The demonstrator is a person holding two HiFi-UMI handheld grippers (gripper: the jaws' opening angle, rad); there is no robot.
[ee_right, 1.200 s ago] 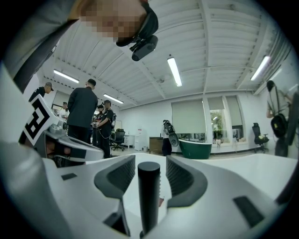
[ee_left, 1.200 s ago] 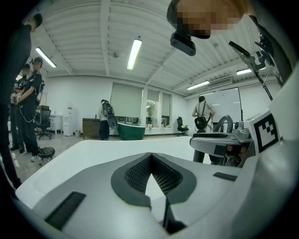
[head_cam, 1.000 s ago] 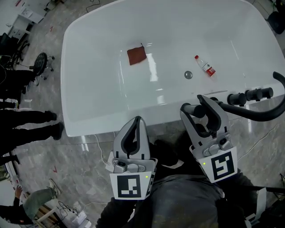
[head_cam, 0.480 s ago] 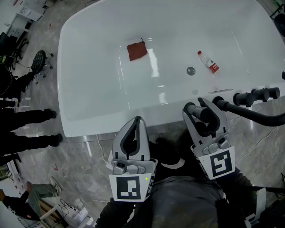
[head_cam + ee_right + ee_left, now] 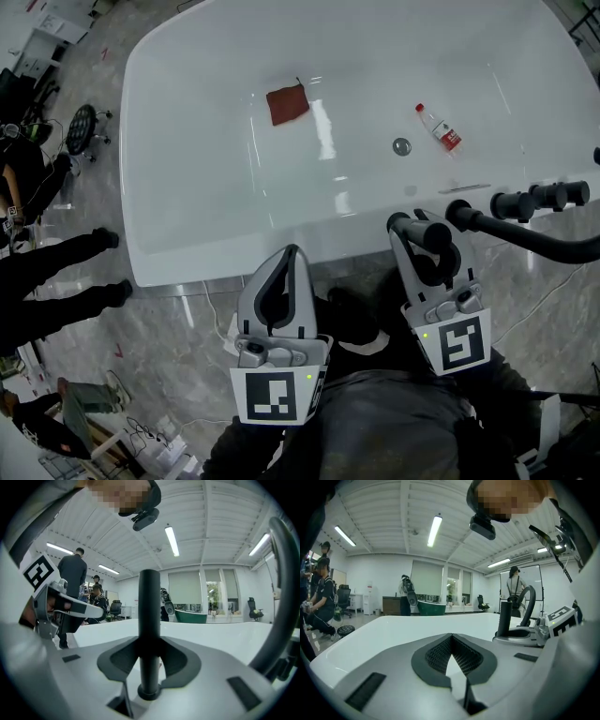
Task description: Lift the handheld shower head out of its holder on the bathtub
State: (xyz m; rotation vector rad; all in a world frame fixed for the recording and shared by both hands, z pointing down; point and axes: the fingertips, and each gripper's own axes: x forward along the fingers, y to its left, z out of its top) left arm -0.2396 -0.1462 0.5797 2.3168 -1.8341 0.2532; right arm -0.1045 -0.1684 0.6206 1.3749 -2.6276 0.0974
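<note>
The black handle of the shower head [image 5: 413, 228] stands upright in its holder on the near rim of the white bathtub [image 5: 187, 187], with its black hose [image 5: 548, 246] running off to the right. My right gripper [image 5: 422, 231] straddles the handle [image 5: 150, 620]; its jaws are closing with the handle between them and thin slivers of gap beside it. In the right gripper view the handle rises between the dark pads [image 5: 121, 660]. My left gripper [image 5: 289, 251] hangs shut and holds nothing, just short of the tub rim, left of the right one; its tips [image 5: 452, 637] meet.
Inside the tub lie a red cloth [image 5: 287, 104], a small bottle [image 5: 439, 129] and the drain [image 5: 401, 146]. Black tap knobs [image 5: 534, 199] sit on the rim to the right. People's legs [image 5: 56, 272] and a chair base [image 5: 82, 122] are on the floor at left.
My right gripper has sunk lower around the handle and its jaws have narrowed toward it. The left gripper has stayed put.
</note>
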